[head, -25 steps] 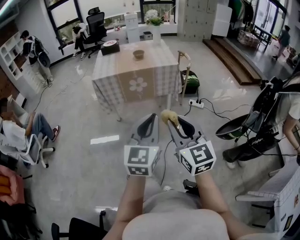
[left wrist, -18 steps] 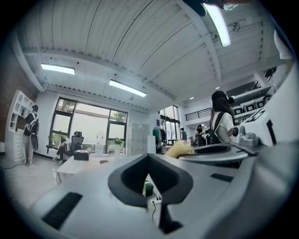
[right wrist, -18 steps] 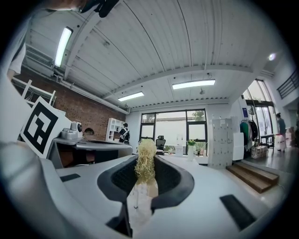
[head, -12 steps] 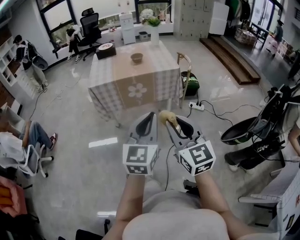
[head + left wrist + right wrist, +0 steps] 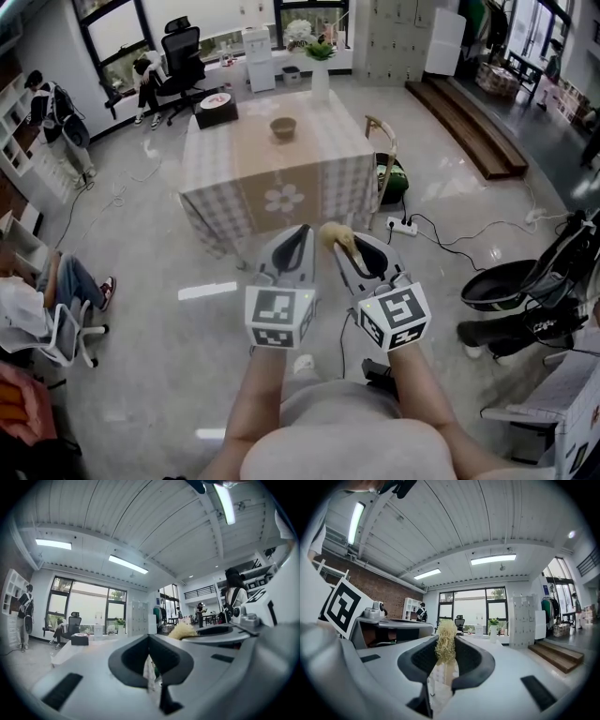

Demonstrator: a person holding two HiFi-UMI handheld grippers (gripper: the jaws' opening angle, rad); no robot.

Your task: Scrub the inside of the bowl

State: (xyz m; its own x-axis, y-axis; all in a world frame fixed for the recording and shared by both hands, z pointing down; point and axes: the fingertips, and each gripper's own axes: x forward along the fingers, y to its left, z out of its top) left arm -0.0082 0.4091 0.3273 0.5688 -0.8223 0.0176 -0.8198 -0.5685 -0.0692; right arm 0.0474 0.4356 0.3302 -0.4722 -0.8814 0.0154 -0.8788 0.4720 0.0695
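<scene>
A small brown bowl [image 5: 283, 127] stands on a table with a checked cloth [image 5: 217, 173], well ahead of both grippers across the floor. My left gripper [image 5: 302, 234] points level toward the table, its jaws closed together with nothing between them [image 5: 149, 639]. Beside it my right gripper [image 5: 342, 246] is shut on a yellowish fibrous scrubber [image 5: 334, 232], which sticks out past the fingertips [image 5: 446, 644]. The scrubber [image 5: 183, 631] also shows in the left gripper view.
On the table are a black box [image 5: 217, 106] and a vase with a plant [image 5: 320, 70]. A wooden chair [image 5: 386, 141] stands at its right side, a power strip with cables [image 5: 405, 225] lies on the floor, and a black cart [image 5: 525, 281] stands at the right. People stay at the far left.
The table and bowl have drawn closer and sit lower in the head view. Both grippers keep their pose side by side. The person at the right has left the view.
</scene>
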